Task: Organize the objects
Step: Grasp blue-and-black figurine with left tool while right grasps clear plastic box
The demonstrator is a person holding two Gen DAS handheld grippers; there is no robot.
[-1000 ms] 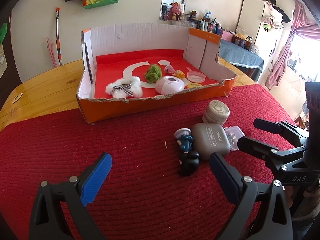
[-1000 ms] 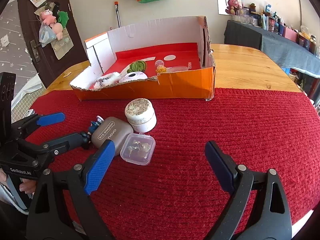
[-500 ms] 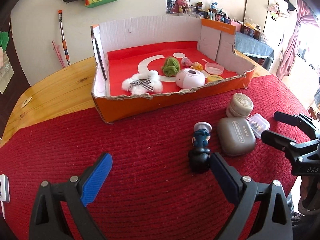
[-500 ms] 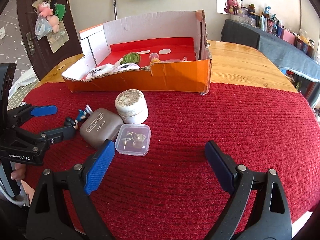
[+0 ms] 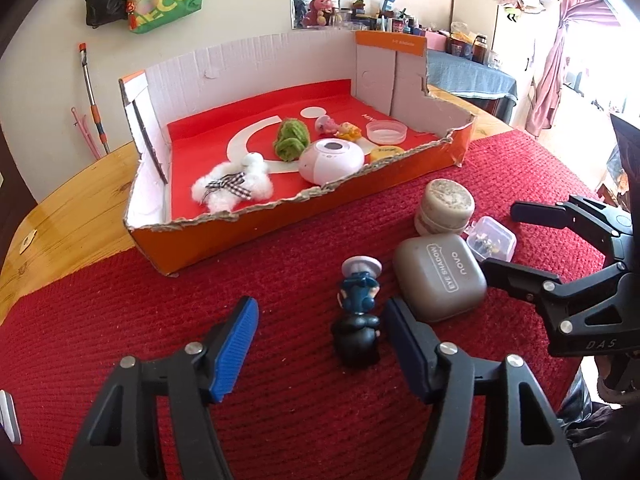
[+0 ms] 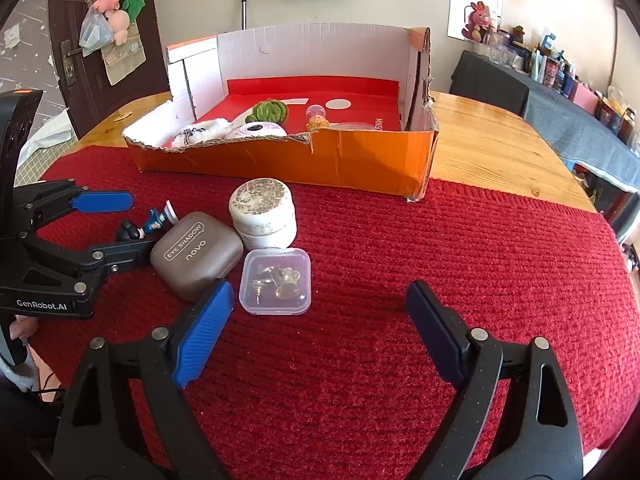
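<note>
A blue and black figurine (image 5: 357, 312) lies on the red mat between the fingertips of my left gripper (image 5: 320, 332), which is open around it; it also shows in the right wrist view (image 6: 146, 225). Beside it sit a grey eye-shadow case (image 5: 440, 278) (image 6: 196, 256), a round white jar (image 5: 446, 207) (image 6: 262, 213) and a clear plastic box (image 5: 491, 238) (image 6: 276, 282). My right gripper (image 6: 320, 320) is open and empty, just in front of the clear box. The orange cardboard box (image 5: 280, 220) (image 6: 280, 160) holds several small items.
Inside the box are a white fluffy toy (image 5: 232, 186), a green plush (image 5: 290, 138), a pink round device (image 5: 332, 160) and a clear lid (image 5: 386, 132). Bare wooden table (image 6: 500, 148) lies right of the box. The red mat (image 6: 440, 248) stretches to my right.
My left gripper has moved right and forward, so the figurine now lies between its fingers. My right gripper has come closer to the clear box.
</note>
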